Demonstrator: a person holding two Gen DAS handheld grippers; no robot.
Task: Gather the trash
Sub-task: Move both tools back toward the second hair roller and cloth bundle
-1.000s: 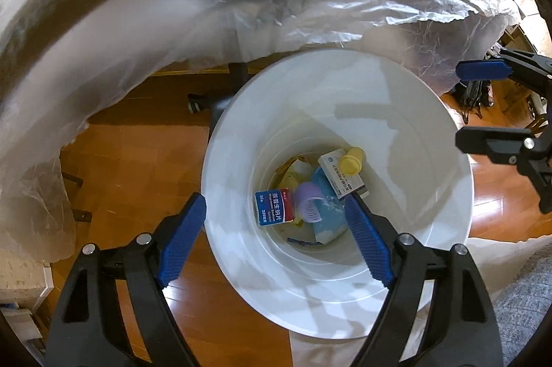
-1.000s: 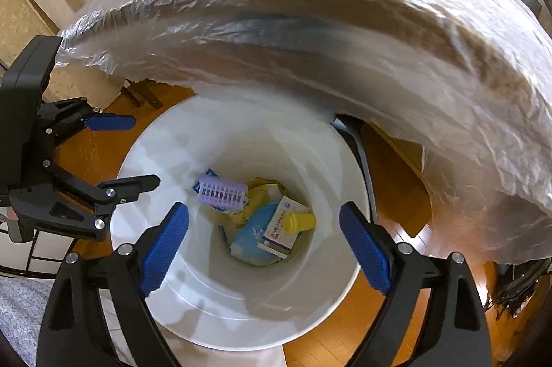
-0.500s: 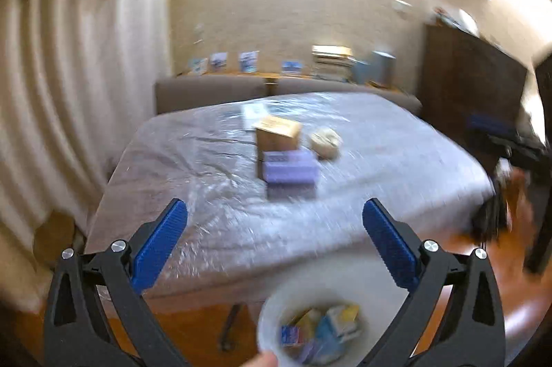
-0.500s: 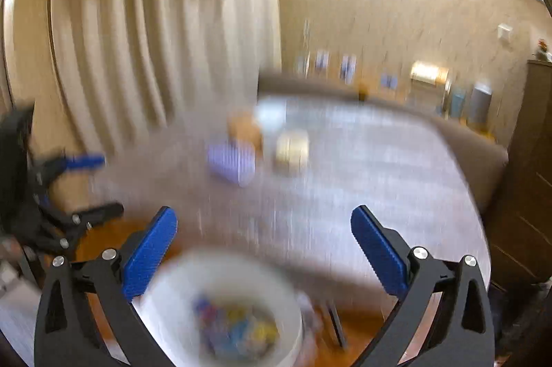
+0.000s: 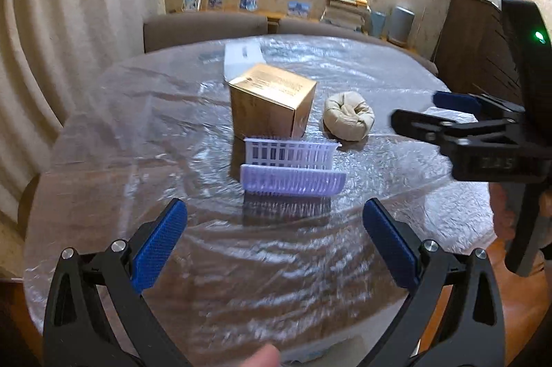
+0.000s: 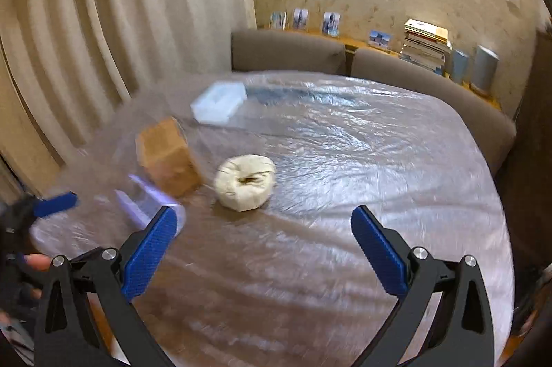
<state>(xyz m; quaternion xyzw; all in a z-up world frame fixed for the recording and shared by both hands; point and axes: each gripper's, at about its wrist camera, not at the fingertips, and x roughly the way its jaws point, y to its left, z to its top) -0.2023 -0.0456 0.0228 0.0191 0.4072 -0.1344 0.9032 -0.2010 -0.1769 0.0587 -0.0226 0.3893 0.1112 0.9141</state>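
Both jaws spread, empty. Lilac hair roller [image 5: 293,182] at 12 o'clock: light, springy plastic; pinch across barrel. Crumpled paper wad [image 6: 245,182] soft, squashable.

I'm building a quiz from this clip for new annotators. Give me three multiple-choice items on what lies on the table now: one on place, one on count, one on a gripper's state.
1. Where does the purple hair roller lie relative to the gold box?
A. Behind it, toward the sofa
B. In front of it, nearer the camera
C. On top of it

2. How many items rest on the plastic-covered table?
A. Two
B. Four
C. Seven

3. How does the left gripper stand?
A. Open, nothing between its pads
B. Shut on the roller
C. Shut on the box

Answers:
1. B, the roller lies between the box and the gripper's fingers.
2. B, the box, the roller, the cream knotted bundle and the clear plastic tray behind the box.
3. A, its blue pads stand wide apart over bare plastic sheet.
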